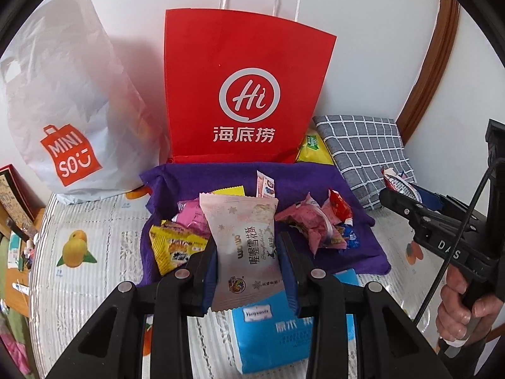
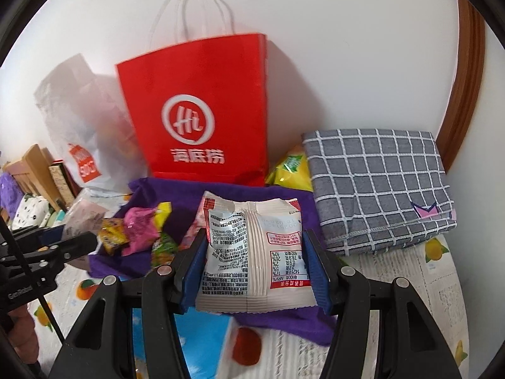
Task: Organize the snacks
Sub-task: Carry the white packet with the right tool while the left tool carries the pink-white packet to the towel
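Observation:
My left gripper (image 1: 249, 252) is shut on a pale pink snack packet (image 1: 243, 246), held upright above the purple cloth (image 1: 363, 252). My right gripper (image 2: 254, 252) is shut on a white and red snack packet (image 2: 252, 252), its printed back facing the camera. Loose snacks lie in a heap on the purple cloth: a yellow packet (image 1: 173, 246), pink wrappers (image 1: 309, 224) and a red one (image 1: 339, 210). Behind the cloth a red paper bag (image 1: 246, 94) with white handles stands against the wall. The right gripper also shows at the right of the left wrist view (image 1: 397, 189).
A white plastic Miniso bag (image 1: 66, 110) stands left of the red bag. A grey checked folded cloth (image 2: 378, 189) lies at the right, a yellow-green packet (image 2: 293, 170) beside it. A blue tissue pack (image 1: 271, 328) lies near me on the fruit-print cover. Boxes line the left edge.

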### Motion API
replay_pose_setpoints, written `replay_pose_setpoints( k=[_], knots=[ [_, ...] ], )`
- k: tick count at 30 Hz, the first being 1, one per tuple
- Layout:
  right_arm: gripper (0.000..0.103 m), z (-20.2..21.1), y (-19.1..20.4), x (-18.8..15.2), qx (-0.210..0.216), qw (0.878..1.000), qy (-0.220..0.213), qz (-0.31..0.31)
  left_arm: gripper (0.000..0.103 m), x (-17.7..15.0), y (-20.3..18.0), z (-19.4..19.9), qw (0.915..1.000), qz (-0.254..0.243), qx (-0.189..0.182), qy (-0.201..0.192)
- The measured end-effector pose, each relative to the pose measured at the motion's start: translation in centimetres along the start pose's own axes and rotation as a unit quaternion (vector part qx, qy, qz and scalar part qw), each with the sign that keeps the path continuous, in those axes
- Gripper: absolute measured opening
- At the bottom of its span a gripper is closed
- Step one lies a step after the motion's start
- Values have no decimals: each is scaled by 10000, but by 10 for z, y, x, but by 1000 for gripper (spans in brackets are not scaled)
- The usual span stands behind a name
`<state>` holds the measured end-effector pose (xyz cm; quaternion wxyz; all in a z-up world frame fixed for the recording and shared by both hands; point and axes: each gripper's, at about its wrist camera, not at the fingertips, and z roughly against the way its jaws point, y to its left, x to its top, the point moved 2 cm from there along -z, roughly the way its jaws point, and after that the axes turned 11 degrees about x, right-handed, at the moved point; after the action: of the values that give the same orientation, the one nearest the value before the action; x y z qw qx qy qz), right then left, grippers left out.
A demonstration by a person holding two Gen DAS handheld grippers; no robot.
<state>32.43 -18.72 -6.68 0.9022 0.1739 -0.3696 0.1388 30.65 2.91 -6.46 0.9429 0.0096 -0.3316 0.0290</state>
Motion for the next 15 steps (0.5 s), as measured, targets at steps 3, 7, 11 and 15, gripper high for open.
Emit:
replay_pose_setpoints(
  k=[3, 7, 11, 15],
  knots=[
    [58, -8, -12, 4, 136, 9998, 72, -151, 34, 4, 3, -8, 10000, 75, -50, 16],
    [58, -15, -19, 11, 78, 9998, 82, -166, 34, 11, 10, -15, 9998, 182, -48, 11],
    [58, -19, -20, 18, 155, 9997, 58, -180, 34, 17, 13, -21, 9997, 222, 9, 35],
    [58, -22, -14, 25, 266, 9995, 46, -158, 34, 23, 14, -24, 9997, 251, -17, 46]
  ],
)
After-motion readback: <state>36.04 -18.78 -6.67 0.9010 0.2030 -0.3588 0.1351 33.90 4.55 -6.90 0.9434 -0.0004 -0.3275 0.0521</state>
